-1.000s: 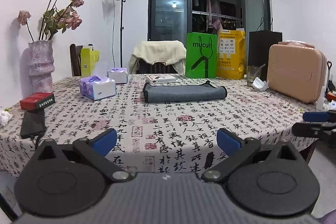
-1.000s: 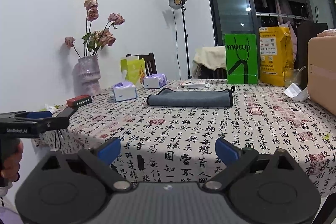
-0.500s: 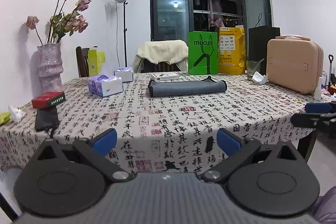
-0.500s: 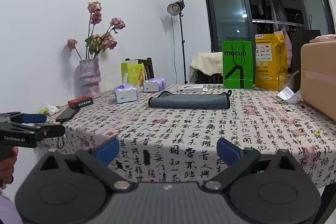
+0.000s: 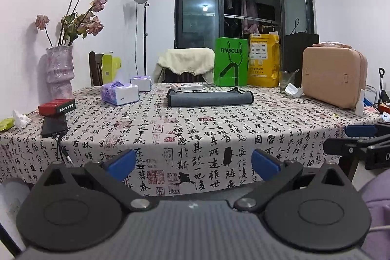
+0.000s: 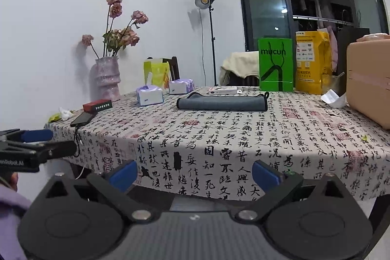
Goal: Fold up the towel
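Towel (image 5: pixel 210 99) lying far back on the worktop (image 5: pixel 195 133), grey, dark-edged, already doubled into a long narrow band with a small loop at its right end. Looks folded at least once, neat and flat; impossible to say how many layers from here. Judged finished or nearly so, with at most one more cross-fold left to shorten the band into a compact block.

Left gripper (image 5: pixel 193 161) held off the near edge of the worktop, blue fingers (image 5: pixel 121 163) spread wide, nothing between them. Right gripper (image 6: pixel 193 173) likewise short of the near edge, fingers (image 6: pixel 123 173) wide apart and empty. Each visible from the other's camera at the side, both well apart from the towel, neither touching cloth.

Around the towel: white box (image 5: pixel 186 86) just behind it, green paper bag (image 5: pixel 230 65) and yellow bag (image 5: pixel 263 59) further back, two tissue packs (image 5: pixel 120 94) to its left, pink case (image 5: pixel 334 76) to its right. Vase of dried roses (image 5: pixel 59 72), red box (image 5: pixel 56 106) and black phone (image 5: pixel 54 124) near the left edge.

If another fold is wanted, a long reach across the patterned cloth needed first, then a pinch at one short end. Otherwise nothing left but leaving the towel where it lies.
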### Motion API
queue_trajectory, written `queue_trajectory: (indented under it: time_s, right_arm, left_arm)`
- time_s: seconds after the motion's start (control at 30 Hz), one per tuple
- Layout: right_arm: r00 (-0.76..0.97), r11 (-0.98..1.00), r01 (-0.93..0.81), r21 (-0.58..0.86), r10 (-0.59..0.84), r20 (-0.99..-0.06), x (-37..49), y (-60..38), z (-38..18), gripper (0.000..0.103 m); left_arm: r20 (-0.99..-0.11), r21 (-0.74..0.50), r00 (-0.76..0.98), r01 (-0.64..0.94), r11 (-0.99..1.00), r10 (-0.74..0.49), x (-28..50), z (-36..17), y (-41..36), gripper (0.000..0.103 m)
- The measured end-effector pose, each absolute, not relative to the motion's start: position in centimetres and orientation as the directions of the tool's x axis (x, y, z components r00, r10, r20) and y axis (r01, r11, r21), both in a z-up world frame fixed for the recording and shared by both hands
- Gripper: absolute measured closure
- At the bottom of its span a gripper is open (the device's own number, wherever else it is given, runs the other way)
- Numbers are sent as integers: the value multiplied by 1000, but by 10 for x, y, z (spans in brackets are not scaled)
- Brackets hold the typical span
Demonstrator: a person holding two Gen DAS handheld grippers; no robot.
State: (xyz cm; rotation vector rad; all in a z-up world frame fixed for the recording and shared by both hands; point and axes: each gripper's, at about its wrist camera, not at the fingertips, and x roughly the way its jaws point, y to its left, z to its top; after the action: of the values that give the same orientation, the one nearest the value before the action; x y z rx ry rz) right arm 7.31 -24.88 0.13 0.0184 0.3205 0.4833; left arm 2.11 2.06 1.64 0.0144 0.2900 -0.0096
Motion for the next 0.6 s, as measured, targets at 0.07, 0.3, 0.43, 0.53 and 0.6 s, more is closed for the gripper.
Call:
queue_trajectory:
  time_s: [0.07,0.3,0.43,0.53,0.6]
  right_arm:
    - [841,888,-451,91,457,-291,70,-250,3,2]
    - [830,875,-481,63,477,-288,55,-248,5,2]
    - [837,878,-474,66,472,-278,51,-250,8,2]
    - [839,880,-470,72,471,-273,50,-252,8,2]
    - [840,881,-468,75,469,-273,50,-253,8,2]
  left_arm:
    - [-285,8,959,5,1000,-3,20,17,22,0]
    - [-307,10,952,4,1000,-1,17,19,21,0]
    - [-317,6,948,2,1000,0,16,18,20,0]
    - [-317,11,949,7,1000,-3,16,18,19,0]
    - [-317,12,949,6,1000,-2,16,18,19,0]
